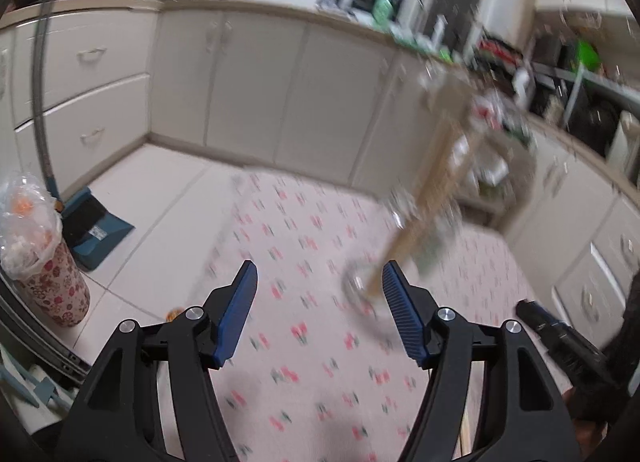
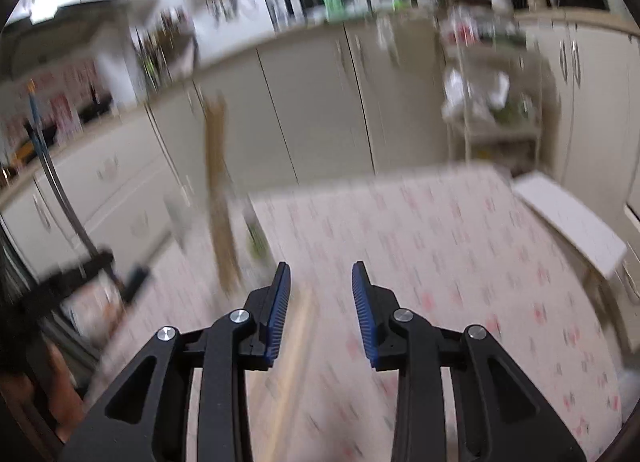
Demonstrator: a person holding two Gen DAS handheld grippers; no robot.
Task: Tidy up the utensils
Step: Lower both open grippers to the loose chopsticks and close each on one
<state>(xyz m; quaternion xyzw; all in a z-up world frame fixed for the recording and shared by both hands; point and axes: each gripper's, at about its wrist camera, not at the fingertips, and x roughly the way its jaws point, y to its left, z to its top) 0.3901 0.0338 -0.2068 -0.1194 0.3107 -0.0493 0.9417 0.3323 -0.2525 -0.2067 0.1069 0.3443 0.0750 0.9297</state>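
two views are showing a flowered tablecloth [image 1: 304, 246] on the worktop before pale cabinets [image 1: 256, 77]. only the left view is showing a blue dustpan [image 1: 94, 227] and a flowered bin [image 1: 56, 286] lined with a clear bag holding scraps. only the right view is showing a white bench [image 2: 572, 217]. blurred wooden utensils [image 1: 420, 205] are lying on the cloth, touching neither gripper. left gripper [image 1: 320, 274] is standing wide and empty; right gripper [image 2: 322, 276] is standing narrower, also empty.
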